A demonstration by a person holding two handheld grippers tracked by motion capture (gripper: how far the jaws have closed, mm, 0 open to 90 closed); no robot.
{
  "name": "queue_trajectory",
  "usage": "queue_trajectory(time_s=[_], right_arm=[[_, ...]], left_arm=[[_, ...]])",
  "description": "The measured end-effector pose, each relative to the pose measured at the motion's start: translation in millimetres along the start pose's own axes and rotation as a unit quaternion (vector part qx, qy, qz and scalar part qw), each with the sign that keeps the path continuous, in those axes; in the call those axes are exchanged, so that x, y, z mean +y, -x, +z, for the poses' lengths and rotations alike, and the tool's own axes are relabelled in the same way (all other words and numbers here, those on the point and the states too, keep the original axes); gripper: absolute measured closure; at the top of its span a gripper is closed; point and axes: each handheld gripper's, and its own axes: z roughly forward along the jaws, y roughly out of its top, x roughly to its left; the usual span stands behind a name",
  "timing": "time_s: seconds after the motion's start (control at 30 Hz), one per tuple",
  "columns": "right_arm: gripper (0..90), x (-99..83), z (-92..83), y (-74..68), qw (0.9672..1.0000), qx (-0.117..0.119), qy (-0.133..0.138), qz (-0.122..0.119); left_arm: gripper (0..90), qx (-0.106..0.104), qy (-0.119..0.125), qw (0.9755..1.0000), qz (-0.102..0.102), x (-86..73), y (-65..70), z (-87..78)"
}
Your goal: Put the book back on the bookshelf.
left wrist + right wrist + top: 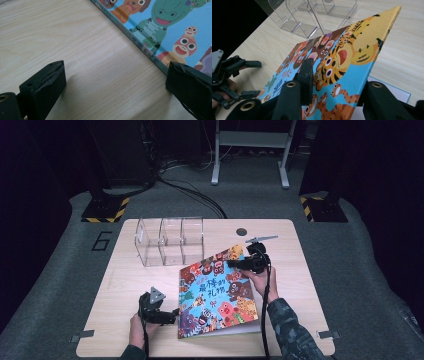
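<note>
Right hand-held gripper [239, 264] clamped on the picture book's cover, lifting it — left hand-held gripper [172, 315] waits open at the spine.

The picture book [216, 292] lies on the near right part of the tabletop [125, 275], its long axis running from the person out toward the far edge, spine on the left. The right jaws pinch the cover's right edge near the far corner, so the cover tilts up off the pages. The left jaws stand wide apart and hold nothing — one jaw touching or just beside the spine's near end, the nearer of the two to brace it. To the book's far left stands the clear divided organizer [170, 241], close to the far left corner. Bare wood lies left of the spine, likely room enough for the cover to swing open.
</note>
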Motion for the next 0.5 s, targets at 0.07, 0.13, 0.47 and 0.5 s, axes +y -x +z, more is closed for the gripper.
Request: queue_trajectory(time_s=[0.07,0.13,0.47,0.5], right_arm=[[62.4,-1.1,-0.8,-1.1,1.0,-0.001,0.003,0.0],[62.3,-2.0,-1.4,-1.3,0.9999,-0.003,0.008,-0.008],[61.8,-8.2,-8.3,-6.7,0.9991,-0.012,0.028,-0.029],[61.8,-8.7,-9.1,-7.6,0.9992,-0.011,0.028,-0.027]], left_arm=[[2.9,-0.001,0.001,1.0,-0.001,-0.1,-0.1,0.0],[3.2,-0.003,0.003,1.0,0.003,-0.1,-0.9,-0.1],[3.3,-0.003,0.003,1.0,-0.005,-0.5,-0.5,-0.3],[3.3,-0.003,0.003,1.0,-0.005,-0.5,-0.5,-0.3]])
